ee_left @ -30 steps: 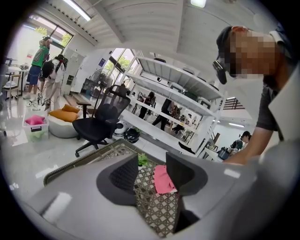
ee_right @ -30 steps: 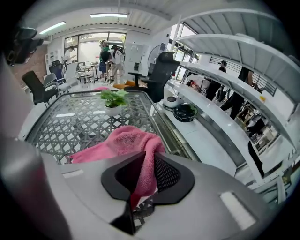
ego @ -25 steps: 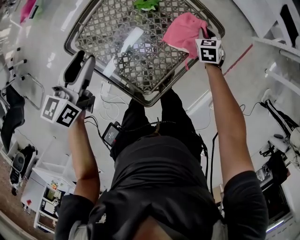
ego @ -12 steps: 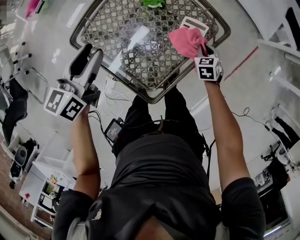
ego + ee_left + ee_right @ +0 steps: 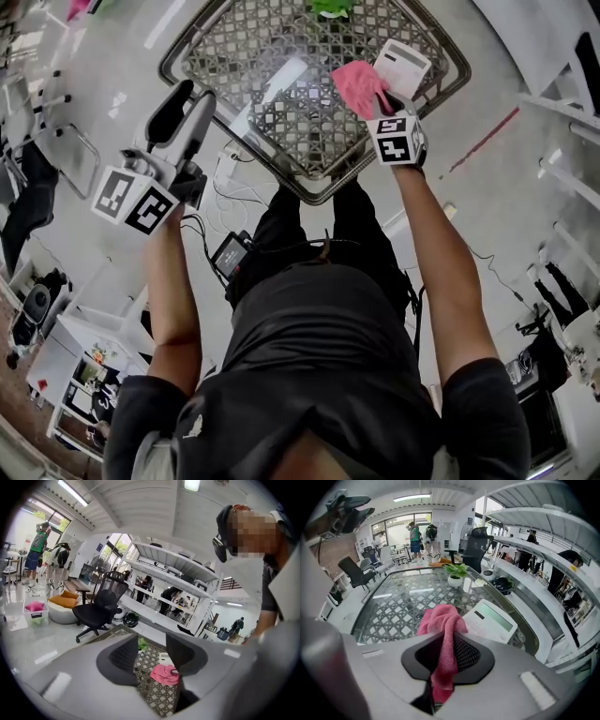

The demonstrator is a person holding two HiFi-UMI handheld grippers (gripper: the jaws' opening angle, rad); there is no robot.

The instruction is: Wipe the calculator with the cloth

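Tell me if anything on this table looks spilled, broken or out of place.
Nothing stands out. The calculator lies flat on the glass table, the potted plant stands upright at the far side, and the pink cloth is bunched in the shut right gripper, next to the calculator.

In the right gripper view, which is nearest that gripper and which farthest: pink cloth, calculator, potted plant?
1. Pink cloth, clamped between its jaws.
2. Calculator, just beyond, to the right.
3. Potted plant, far end of the table.

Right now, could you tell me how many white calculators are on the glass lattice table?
1: the white calculator lies near the table's far right rim, beside the pink cloth in the right gripper.
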